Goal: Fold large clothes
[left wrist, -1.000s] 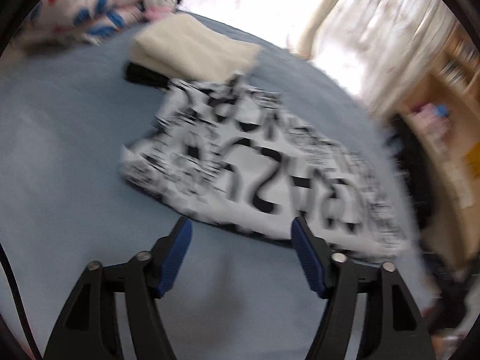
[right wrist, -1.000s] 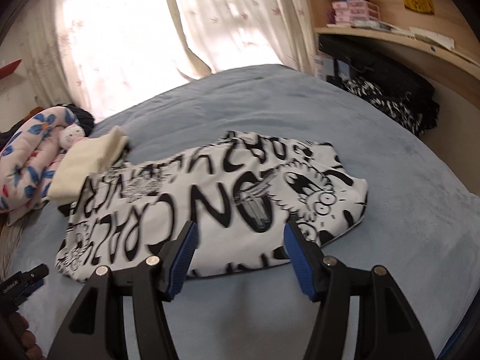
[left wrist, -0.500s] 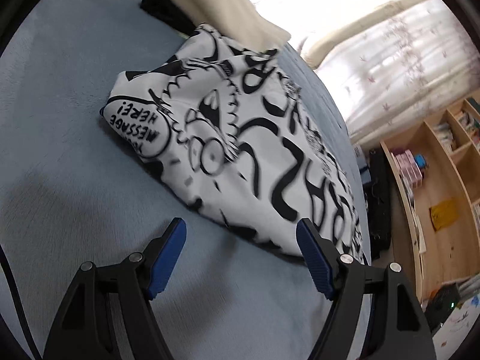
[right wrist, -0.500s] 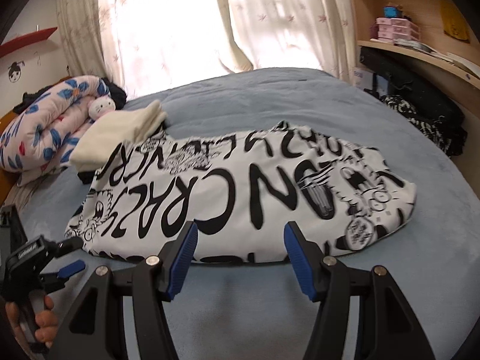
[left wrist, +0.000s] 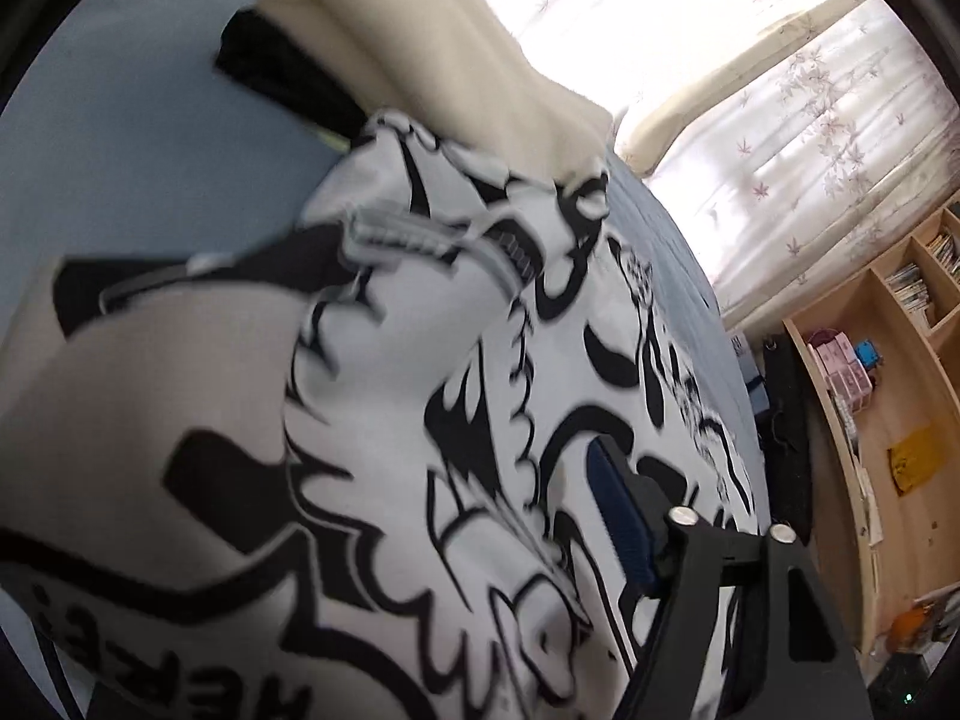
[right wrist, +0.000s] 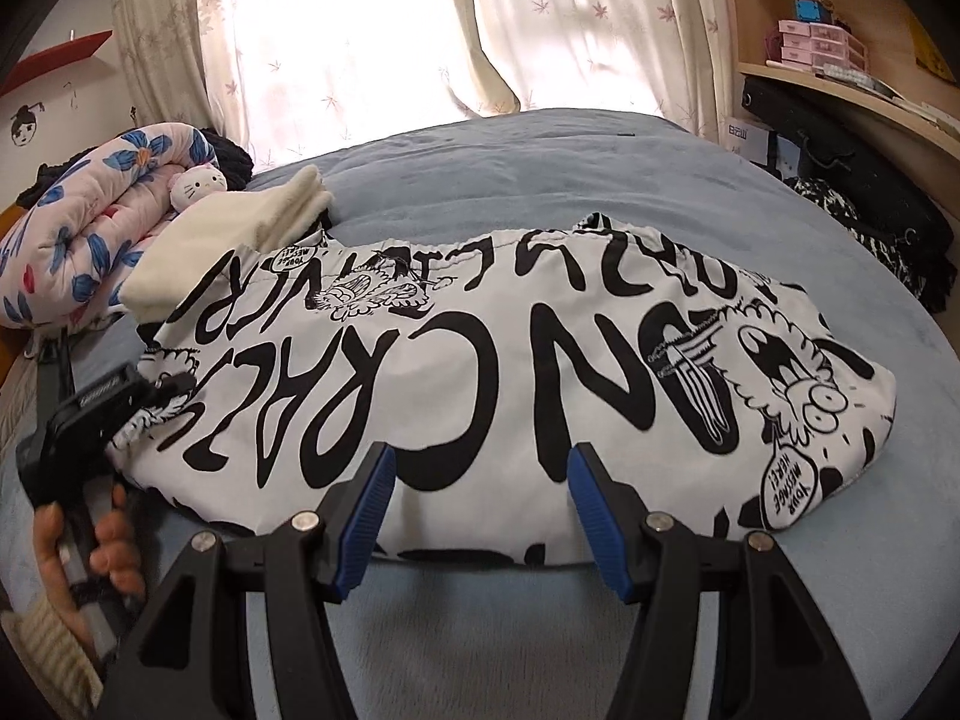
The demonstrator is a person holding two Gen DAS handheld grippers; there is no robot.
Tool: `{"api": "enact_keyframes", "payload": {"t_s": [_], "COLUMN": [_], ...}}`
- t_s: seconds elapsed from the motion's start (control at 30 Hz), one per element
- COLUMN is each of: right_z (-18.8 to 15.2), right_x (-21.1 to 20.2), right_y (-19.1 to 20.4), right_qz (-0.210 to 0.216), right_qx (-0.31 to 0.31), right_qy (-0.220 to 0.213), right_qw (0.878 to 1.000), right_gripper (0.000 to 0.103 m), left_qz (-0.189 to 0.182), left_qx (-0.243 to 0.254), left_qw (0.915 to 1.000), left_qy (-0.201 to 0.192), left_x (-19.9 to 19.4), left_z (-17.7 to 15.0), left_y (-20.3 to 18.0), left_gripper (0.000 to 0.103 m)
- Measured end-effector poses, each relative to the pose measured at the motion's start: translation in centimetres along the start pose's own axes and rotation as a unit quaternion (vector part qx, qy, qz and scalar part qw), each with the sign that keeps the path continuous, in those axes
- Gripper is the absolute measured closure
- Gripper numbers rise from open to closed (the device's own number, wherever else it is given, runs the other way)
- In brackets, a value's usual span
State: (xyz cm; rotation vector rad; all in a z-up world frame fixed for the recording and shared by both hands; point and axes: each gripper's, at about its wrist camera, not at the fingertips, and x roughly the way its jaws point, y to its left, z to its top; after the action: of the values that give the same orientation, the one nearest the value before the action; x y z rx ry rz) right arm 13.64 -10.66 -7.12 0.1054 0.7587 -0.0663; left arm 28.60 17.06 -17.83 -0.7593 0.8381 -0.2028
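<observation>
A white garment with black cartoon lettering [right wrist: 510,372] lies stretched across the blue bed [right wrist: 540,168]. In the left wrist view the garment [left wrist: 372,396] fills the frame. My left gripper [left wrist: 390,480] is over the garment's left end and its jaws are closing with cloth between them. One blue pad [left wrist: 618,510] shows with its face bare; the other finger is hidden under cloth. The right wrist view shows that left gripper [right wrist: 120,396] at the garment's end, held by a hand [right wrist: 78,546]. My right gripper [right wrist: 480,468] stands open over the garment's near edge, gripping nothing.
A folded cream cloth [right wrist: 240,228] on a black item [left wrist: 282,72] lies at the garment's far left corner. A rolled floral quilt [right wrist: 90,216] and a plush toy [right wrist: 198,183] lie beyond. Wooden shelves [right wrist: 840,48] and dark bags [right wrist: 870,222] stand at the right.
My left gripper has dropped onto the garment's left end, and cloth now covers one finger. My right gripper has come down closer to the near edge, still equally wide.
</observation>
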Motion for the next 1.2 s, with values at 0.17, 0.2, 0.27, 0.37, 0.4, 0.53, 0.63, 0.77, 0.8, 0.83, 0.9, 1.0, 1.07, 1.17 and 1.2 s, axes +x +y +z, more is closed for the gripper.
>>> {"api": "enact_keyframes", "payload": {"t_s": [0.17,0.2,0.27,0.37,0.4,0.53,0.63,0.77,0.8,0.83,0.9,1.0,1.07,1.17,1.2], "right_z": [1.2,1.6,2.7,4.5,4.8,4.0,2.4,2.7,2.7,3.0,3.3,3.9,4.1,3.8,3.5], "right_x": [0.6,0.7,1.3,3.2,3.8,9.2,11.4,11.2,11.1,11.1,10.8,9.0,6.5,1.8,0.7], "right_y": [1.2,1.5,2.5,3.9,4.1,4.7,3.7,2.5,2.2,1.7,0.7,-1.8,-4.8,-10.9,-12.8], "right_qz": [-0.02,-0.026,-0.04,-0.043,-0.039,-0.019,-0.005,0.019,0.028,0.042,0.073,0.14,0.143,0.087,0.057], "right_qx": [-0.025,-0.036,-0.066,-0.098,-0.102,-0.118,-0.1,-0.074,-0.064,-0.052,-0.031,0.019,0.055,0.1,0.108], "right_qy": [-0.013,-0.02,-0.033,-0.038,-0.035,0.046,0.067,0.077,0.08,0.085,0.099,0.139,0.136,0.096,0.087], "right_qw": [0.999,0.999,0.997,0.994,0.993,0.992,0.993,0.994,0.994,0.994,0.992,0.98,0.979,0.986,0.989], "right_gripper": [0.045,0.051,0.062,0.077,0.081,0.087,0.087,0.087,0.087,0.087,0.087,0.088,0.088,0.088,0.088], "left_qz": [0.003,0.0,-0.003,0.013,0.019,0.027,0.016,0.009,0.014,0.016,0.021,0.045,0.06,0.073,0.074], "left_qx": [0.009,0.009,0.012,0.045,0.059,0.123,0.176,0.249,0.266,0.279,0.303,0.351,0.384,0.421,0.428], "left_qw": [0.9991,0.9991,0.9988,0.9967,0.9954,0.9863,0.9774,0.9602,0.9556,0.9518,0.9448,0.9281,0.9151,0.8997,0.8966], "left_qy": [-0.04,-0.041,-0.048,-0.066,-0.074,-0.106,-0.116,-0.126,-0.126,-0.126,-0.123,-0.117,-0.107,-0.09,-0.086], "left_x": [-1.2,-1.5,-2.4,-3.3,-3.7,-5.4,-6.4,-6.9,-6.7,-6.5,-6.6,-5.4,-4.3,-2.1,-1.1], "left_z": [-0.4,-0.5,-0.6,-0.7,-0.8,-1.0,-1.6,-3.0,-3.3,-3.7,-4.3,-5.7,-7.0,-9.4,-10.1], "left_y": [-0.1,-0.2,-0.6,-2.8,-3.6,-8.2,-12.0,-18.0,-19.5,-20.9,-22.7,-26.4,-28.8,-31.7,-32.7], "left_gripper": [0.086,0.091,0.094,0.096,0.096,0.097,0.097,0.097,0.097,0.097,0.097,0.097,0.096,0.096,0.096]}}
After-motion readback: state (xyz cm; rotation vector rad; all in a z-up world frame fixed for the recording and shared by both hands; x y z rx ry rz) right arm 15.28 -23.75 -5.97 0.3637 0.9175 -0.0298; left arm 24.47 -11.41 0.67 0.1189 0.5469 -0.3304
